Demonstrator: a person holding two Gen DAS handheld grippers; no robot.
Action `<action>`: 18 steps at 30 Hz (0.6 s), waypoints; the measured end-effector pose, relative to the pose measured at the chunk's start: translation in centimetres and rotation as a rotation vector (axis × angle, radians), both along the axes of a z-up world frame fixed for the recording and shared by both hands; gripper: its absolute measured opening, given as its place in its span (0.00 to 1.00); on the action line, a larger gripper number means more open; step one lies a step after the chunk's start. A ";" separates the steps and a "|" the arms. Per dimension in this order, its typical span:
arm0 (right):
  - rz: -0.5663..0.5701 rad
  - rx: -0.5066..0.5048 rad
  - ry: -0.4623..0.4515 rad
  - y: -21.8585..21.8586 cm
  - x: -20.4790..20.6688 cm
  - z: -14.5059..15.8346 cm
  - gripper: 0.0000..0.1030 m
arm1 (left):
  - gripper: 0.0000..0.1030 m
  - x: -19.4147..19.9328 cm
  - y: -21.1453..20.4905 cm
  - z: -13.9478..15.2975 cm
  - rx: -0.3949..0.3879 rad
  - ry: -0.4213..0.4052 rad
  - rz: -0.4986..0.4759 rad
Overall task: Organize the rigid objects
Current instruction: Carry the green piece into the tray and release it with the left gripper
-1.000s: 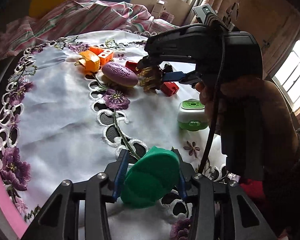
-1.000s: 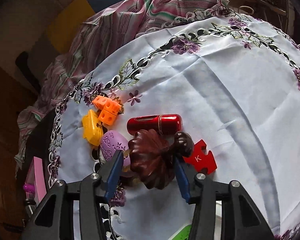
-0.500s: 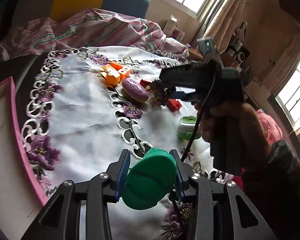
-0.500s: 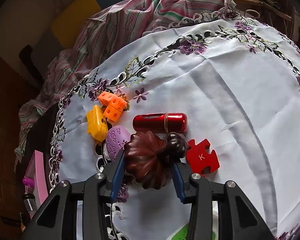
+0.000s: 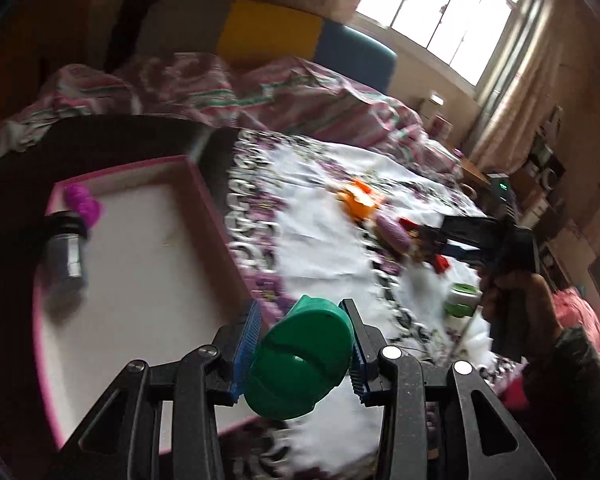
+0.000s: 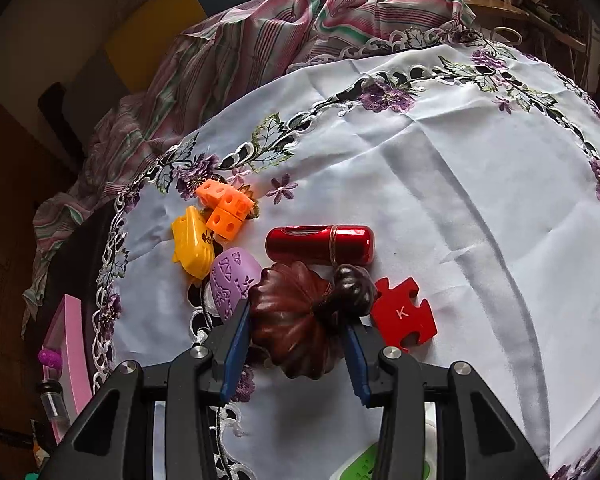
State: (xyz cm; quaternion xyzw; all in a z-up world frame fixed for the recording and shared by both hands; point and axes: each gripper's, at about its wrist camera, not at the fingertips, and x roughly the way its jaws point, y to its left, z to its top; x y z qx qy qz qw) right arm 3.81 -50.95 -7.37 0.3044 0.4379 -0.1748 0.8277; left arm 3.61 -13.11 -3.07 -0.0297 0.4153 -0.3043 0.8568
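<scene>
My left gripper [image 5: 302, 354] is shut on a green plastic cap-shaped toy [image 5: 300, 364] and holds it in the air near the right edge of a pink-rimmed white tray [image 5: 204, 188]. My right gripper [image 6: 296, 344] is shut on a dark brown carved pumpkin [image 6: 296, 320], just above the white embroidered tablecloth [image 6: 440, 160]. It also shows in the left wrist view [image 5: 428, 246]. Around the pumpkin lie a purple egg [image 6: 232, 280], a yellow toy [image 6: 192, 246], orange cubes [image 6: 224, 206], a red cylinder [image 6: 320, 242] and a red puzzle piece [image 6: 404, 318].
The tray holds a purple ridged toy [image 5: 82, 204] and a small dark jar [image 5: 66, 252]. A green and white box [image 5: 462, 300] sits on the cloth near my right hand. A striped pink blanket [image 6: 260, 40] lies beyond the table's far edge.
My left gripper has swung left with the green toy, from over the cloth to the tray's edge. My right gripper has lifted the pumpkin slightly and stayed in place.
</scene>
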 end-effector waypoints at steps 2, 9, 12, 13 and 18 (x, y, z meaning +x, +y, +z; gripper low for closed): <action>0.005 -0.012 0.004 0.2 0.1 0.1 0.42 | 0.39 0.8 1.8 -0.4 0.006 0.014 0.051; 0.010 -0.024 0.007 0.4 0.1 0.1 0.42 | 0.39 4.1 7.7 -3.0 0.023 0.115 0.220; 0.012 -0.026 0.008 0.4 0.1 0.1 0.42 | 0.39 5.3 9.1 -4.1 0.020 0.138 0.273; 0.012 -0.028 0.009 0.5 0.1 0.1 0.42 | 0.40 5.5 9.3 -4.2 0.017 0.134 0.279; 0.015 -0.033 0.010 0.5 0.1 0.2 0.42 | 0.44 7.6 10.3 -5.5 0.039 0.153 0.333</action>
